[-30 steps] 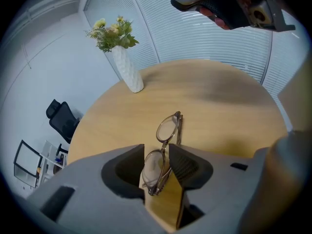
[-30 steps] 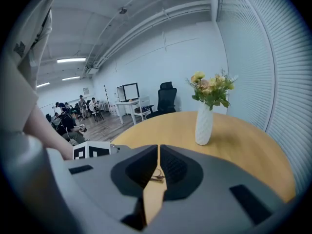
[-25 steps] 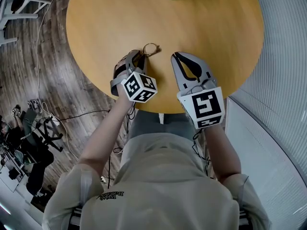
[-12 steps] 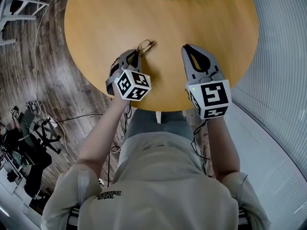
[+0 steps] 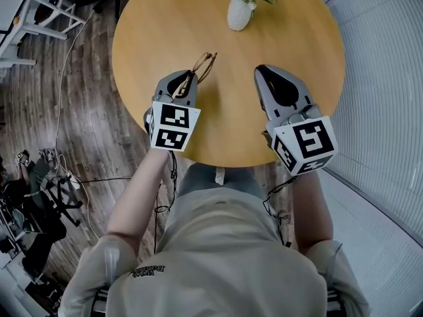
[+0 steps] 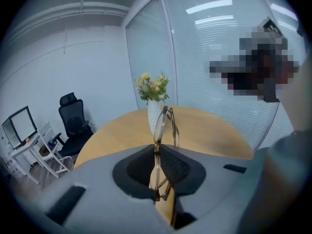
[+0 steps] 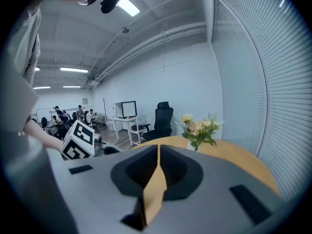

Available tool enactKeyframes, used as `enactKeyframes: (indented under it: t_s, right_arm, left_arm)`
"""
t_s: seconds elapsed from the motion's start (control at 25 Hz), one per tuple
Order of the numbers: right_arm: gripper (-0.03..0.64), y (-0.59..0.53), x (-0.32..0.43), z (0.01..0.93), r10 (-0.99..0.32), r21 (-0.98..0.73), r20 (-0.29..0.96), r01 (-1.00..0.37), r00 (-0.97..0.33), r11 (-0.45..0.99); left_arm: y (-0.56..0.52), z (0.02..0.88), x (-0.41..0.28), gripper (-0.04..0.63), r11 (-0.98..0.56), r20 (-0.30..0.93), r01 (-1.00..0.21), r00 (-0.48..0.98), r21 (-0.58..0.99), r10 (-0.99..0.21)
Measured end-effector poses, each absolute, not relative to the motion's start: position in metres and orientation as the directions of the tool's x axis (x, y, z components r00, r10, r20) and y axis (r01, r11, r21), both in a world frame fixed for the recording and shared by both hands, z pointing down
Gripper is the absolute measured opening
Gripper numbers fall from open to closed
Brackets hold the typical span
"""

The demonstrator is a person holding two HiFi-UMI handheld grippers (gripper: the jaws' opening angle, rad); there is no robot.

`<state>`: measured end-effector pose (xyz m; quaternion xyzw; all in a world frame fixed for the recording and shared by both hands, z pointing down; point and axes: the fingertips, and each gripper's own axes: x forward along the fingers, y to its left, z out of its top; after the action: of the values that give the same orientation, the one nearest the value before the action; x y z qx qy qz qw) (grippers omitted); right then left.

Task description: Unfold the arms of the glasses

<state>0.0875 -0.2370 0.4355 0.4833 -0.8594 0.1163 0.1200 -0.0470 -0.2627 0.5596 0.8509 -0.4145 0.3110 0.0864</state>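
Glasses: the glasses (image 5: pixel 205 63) are off the round table (image 5: pixel 264 131), pinched at the tip of the left gripper (image 5: pixel 190 79). They jut out of it toward 1 o'clock in the head view.
Left gripper: its jaws have just been closing and now stand narrow, pads pressed on one end of the frame.
Long axis: the frame runs from 7 to 1 o'clock and stands edge-on in the left gripper view, rims rising to 12 o'clock above the jaws.
Right gripper: the right gripper (image 5: pixel 264 70) has its jaws together with nothing between them.
Which way: the glasses lie at 9 o'clock from the right gripper, near but apart.
Judged next: the arms look folded, so the free right gripper must cross toward 9 o'clock to catch one.
Beyond: a vase of flowers (image 5: pixel 239 13) stands at 12 o'clock.
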Motion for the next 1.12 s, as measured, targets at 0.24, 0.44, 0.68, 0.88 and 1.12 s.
enactKeyframes:
  t_s: [0.24,0.44,0.68,0.88,1.12]
  right_arm:
    - [0.037,-0.23,0.057,0.34,-0.807,-0.035,0.186,-0.825,-0.56,0.564]
    - [0.037,-0.214,0.05,0.277,-0.818,0.054,0.055,-0.816,-0.573,0.575]
    - [0.037,-0.197,0.068,0.221,-0.842,0.123,-0.053,-0.841,-0.536,0.527]
    - [0.037,-0.18,0.071,0.182,-0.85,0.143,-0.112,-0.855,-0.515,0.499]
    - [0.037,-0.155,0.058,0.164,-0.819,0.176,-0.132,-0.827,-0.558,0.534]
  left_arm:
    - [-0.276,0.455,-0.063,0.046,-0.614,0.452,-0.789,0.538,-0.026,-0.711]
    - [-0.27,0.37,-0.065,0.046,-0.617,0.281,-0.786,0.59,-0.014,-0.757]
    - [-0.247,0.282,-0.062,0.046,-0.665,0.093,-0.747,0.664,0.018,-0.742]
    - [-0.225,0.241,-0.084,0.046,-0.676,0.008,-0.727,0.682,0.121,-0.731]
    - [-0.207,0.236,-0.105,0.046,-0.644,-0.006,-0.754,0.649,0.13,-0.761]
